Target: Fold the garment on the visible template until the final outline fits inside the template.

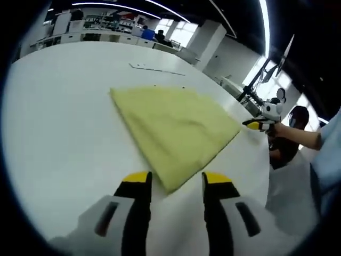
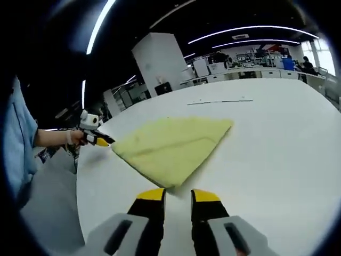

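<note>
White table (image 1: 58, 133) runs wide and bare around a folded yellow garment (image 1: 173, 130); office desks stand far off at 12 o'clock. Left gripper view: the left gripper (image 1: 176, 180), jaws parted and holding nothing, hovers just short of the garment's near corner at 6 o'clock. The right gripper (image 1: 256, 125) meets the cloth's corner at 3 o'clock; whether it grips cannot be told. Right gripper view: its own jaws stand slightly apart, bare, near the fold's tip.

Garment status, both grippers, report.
Left gripper open, at garment corner. Right gripper open, at another corner. Garment folded flat on white table. Nothing in the way.
</note>
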Demonstrator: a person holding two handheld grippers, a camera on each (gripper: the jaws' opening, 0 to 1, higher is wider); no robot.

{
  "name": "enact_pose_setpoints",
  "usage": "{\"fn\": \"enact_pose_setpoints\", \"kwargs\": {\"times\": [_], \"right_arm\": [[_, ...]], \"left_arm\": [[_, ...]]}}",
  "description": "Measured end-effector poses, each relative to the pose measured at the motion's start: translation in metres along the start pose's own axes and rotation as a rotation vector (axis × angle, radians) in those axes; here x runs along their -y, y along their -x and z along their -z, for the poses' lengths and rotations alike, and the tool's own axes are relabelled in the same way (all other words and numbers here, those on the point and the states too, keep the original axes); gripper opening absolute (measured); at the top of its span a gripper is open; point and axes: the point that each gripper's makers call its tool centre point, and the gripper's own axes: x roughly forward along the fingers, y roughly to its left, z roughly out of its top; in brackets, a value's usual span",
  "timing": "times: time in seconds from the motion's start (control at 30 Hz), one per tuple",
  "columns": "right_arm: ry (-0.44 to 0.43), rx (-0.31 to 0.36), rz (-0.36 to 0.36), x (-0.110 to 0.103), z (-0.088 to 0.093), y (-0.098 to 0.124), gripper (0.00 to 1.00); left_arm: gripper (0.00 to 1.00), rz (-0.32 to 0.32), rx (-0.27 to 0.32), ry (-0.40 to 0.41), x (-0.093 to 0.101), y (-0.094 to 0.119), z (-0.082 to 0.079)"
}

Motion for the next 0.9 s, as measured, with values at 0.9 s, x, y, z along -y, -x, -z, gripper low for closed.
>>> {"fn": "enact_pose_setpoints", "kwargs": {"times": [0.9], "right_arm": [[0.091,0.01,0.014,0.003,0.002,-0.011,0.0]], "left_arm": [[0.0,0.009,0.021,0.11,-0.004,-0.002,0.006]]}}
